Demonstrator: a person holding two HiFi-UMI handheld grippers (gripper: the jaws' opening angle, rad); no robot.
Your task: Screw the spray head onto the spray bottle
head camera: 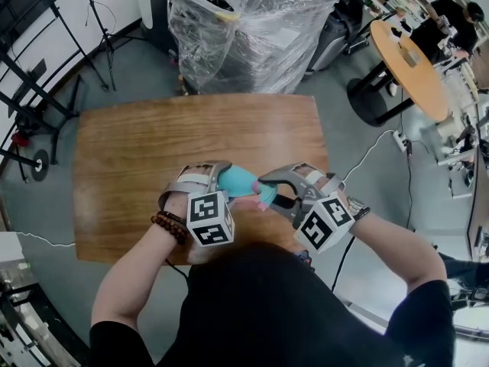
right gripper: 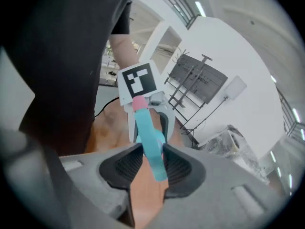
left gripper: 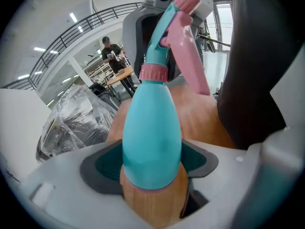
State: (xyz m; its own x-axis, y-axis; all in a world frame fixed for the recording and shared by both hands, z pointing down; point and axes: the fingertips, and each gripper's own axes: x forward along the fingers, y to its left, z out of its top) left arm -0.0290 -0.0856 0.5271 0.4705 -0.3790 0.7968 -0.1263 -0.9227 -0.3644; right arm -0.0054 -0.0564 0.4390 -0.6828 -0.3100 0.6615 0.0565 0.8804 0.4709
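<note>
Above the wooden table point(head camera: 137, 174) I hold a turquoise spray bottle point(head camera: 238, 180) in my left gripper point(head camera: 229, 177), which is shut on its wide body point(left gripper: 152, 137). On the bottle's neck sits the pink collar point(left gripper: 153, 73), and the spray head point(left gripper: 164, 27) with its pink trigger point(left gripper: 190, 61) rises from it. My right gripper point(head camera: 269, 191) comes in from the right and is shut on the spray head point(right gripper: 153, 149), pads on both its sides. In the right gripper view the left gripper's marker cube point(right gripper: 138, 82) shows behind the head.
A pallet wrapped in clear plastic point(head camera: 244, 29) stands beyond the table's far edge. A round orange table point(head camera: 409, 67) and a person point(head camera: 451, 17) are at the back right. Black stands point(head camera: 30, 121) stand to the left, and a power strip with cables point(head camera: 397, 140) lies to the right.
</note>
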